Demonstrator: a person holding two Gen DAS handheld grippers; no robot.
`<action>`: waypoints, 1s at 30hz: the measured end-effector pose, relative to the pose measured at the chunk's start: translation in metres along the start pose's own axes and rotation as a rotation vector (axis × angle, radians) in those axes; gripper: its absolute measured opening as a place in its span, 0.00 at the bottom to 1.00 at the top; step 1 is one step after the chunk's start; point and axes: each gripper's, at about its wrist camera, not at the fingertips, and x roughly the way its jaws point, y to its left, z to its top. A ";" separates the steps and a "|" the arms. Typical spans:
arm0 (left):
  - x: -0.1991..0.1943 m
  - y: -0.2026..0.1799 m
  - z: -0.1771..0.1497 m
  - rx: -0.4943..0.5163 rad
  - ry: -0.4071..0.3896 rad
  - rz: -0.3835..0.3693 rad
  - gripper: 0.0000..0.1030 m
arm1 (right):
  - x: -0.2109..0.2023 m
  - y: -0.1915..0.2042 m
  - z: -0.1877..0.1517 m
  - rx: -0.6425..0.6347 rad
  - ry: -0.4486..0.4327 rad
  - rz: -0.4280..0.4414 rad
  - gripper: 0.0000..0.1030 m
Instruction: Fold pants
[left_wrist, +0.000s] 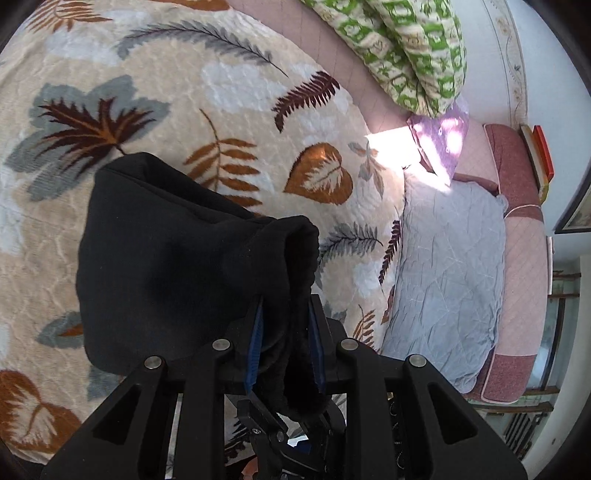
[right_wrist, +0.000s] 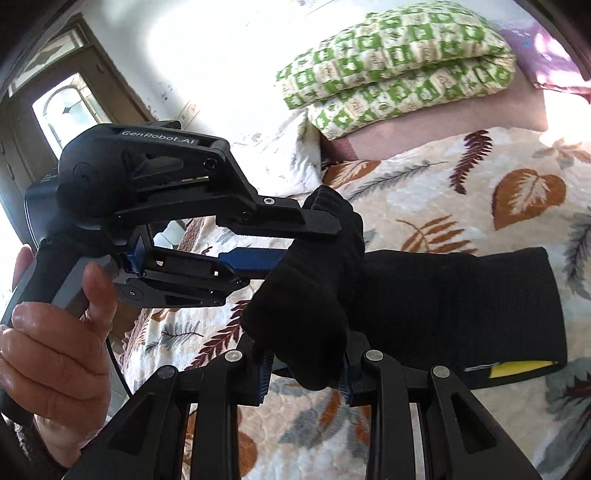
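The black pants (left_wrist: 177, 266) hang bunched above a leaf-patterned blanket (left_wrist: 221, 110). My left gripper (left_wrist: 286, 325) is shut on a thick edge of the pants, the cloth filling the space between its blue pads. In the right wrist view the pants (right_wrist: 461, 302) stretch to the right, with a yellow label (right_wrist: 517, 367) at the far end. My right gripper (right_wrist: 306, 369) is shut on a bunched end of the cloth. The left gripper (right_wrist: 295, 240) shows there too, held by a hand (right_wrist: 55, 332), clamped on the same bunch just above.
A folded green-and-white quilt (left_wrist: 417, 51) lies at the bed's far side, also in the right wrist view (right_wrist: 395, 66). A grey pillow (left_wrist: 447, 284) and a purple cloth (left_wrist: 443, 140) lie at the right. A door (right_wrist: 55, 110) stands at the left.
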 end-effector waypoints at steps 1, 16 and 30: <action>0.012 -0.008 0.001 0.008 0.014 0.009 0.20 | -0.004 -0.012 0.001 0.018 -0.006 -0.004 0.27; 0.114 -0.048 0.008 0.098 0.124 0.211 0.20 | -0.036 -0.168 -0.016 0.352 -0.069 0.036 0.31; 0.018 -0.027 -0.016 0.115 0.037 0.075 0.32 | -0.088 -0.198 -0.031 0.511 -0.142 0.092 0.40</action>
